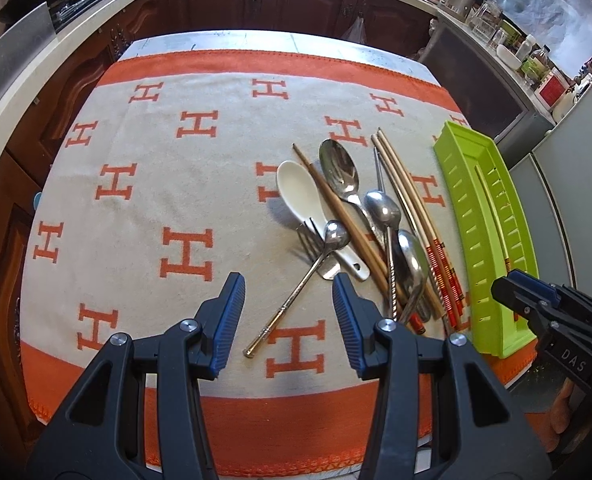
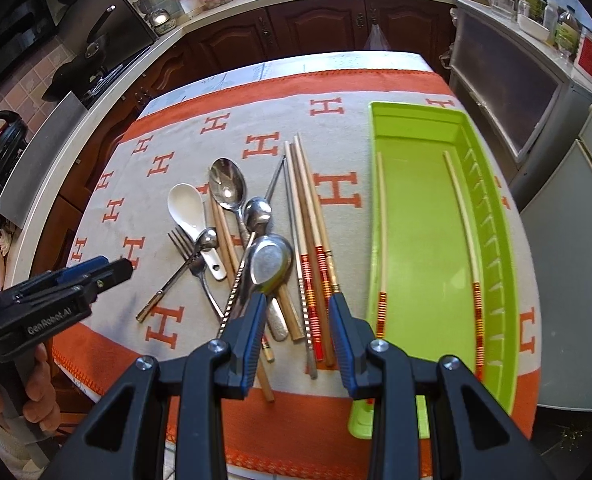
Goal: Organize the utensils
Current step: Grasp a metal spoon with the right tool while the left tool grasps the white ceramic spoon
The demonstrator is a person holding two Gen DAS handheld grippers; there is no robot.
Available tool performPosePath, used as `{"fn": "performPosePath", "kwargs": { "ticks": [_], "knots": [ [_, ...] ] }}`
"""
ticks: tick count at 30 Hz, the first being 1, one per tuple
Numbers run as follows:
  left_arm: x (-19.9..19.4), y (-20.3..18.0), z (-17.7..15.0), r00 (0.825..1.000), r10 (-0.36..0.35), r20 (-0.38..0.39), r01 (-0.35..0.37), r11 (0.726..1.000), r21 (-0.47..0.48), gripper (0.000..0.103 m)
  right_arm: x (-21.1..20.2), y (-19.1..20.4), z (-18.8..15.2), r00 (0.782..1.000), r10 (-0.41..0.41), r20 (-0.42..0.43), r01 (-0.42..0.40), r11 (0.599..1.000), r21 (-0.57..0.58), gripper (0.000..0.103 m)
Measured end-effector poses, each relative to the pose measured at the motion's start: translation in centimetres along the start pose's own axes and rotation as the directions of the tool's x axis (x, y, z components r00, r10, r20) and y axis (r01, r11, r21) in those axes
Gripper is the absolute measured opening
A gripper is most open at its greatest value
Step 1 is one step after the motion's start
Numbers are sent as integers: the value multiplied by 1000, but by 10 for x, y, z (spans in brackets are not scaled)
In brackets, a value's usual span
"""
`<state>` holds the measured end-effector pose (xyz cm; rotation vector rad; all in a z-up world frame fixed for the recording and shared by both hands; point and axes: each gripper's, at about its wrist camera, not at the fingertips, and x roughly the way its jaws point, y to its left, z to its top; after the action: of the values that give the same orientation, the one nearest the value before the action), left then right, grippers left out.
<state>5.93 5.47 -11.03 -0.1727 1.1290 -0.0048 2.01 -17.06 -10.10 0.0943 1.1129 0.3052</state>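
While the tabletop under its orange-and-cream cloth carries the green tray at your right and the utensil pile just beside it, both your left gripper and right gripper hang partly open and empty over the pile's near ends. Because the handles cross and overlap, closing there could pinch two pieces together or drag a neighbour off the heap. Count two chopsticks in the tray; the pile holds several chopsticks, four metal spoons, one white spoon and one fork.
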Motion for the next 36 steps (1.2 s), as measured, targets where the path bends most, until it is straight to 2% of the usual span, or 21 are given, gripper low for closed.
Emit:
{"fn": "performPosePath", "kwargs": {
  "ticks": [11, 20, 32, 36],
  "knots": [
    [26, 21, -8, 997, -49, -55, 47, 998, -43, 42, 35, 15, 10, 998, 42, -47, -42, 999, 1, 32],
    [34, 33, -11, 997, -57, -58, 54, 997, -52, 42, 67, 35, 16, 996, -22, -84, 19, 999, -29, 34],
    [40, 48, -14, 994, -89, -66, 85, 994, -68, 42, 83, 42, 11, 984, -140, -113, 135, 989, -52, 33],
    [41, 48, -15, 992, -104, -67, 100, 993, -63, 42, 82, 40, 9, 983, -155, -99, 153, 988, -25, 26]
  ]
}}
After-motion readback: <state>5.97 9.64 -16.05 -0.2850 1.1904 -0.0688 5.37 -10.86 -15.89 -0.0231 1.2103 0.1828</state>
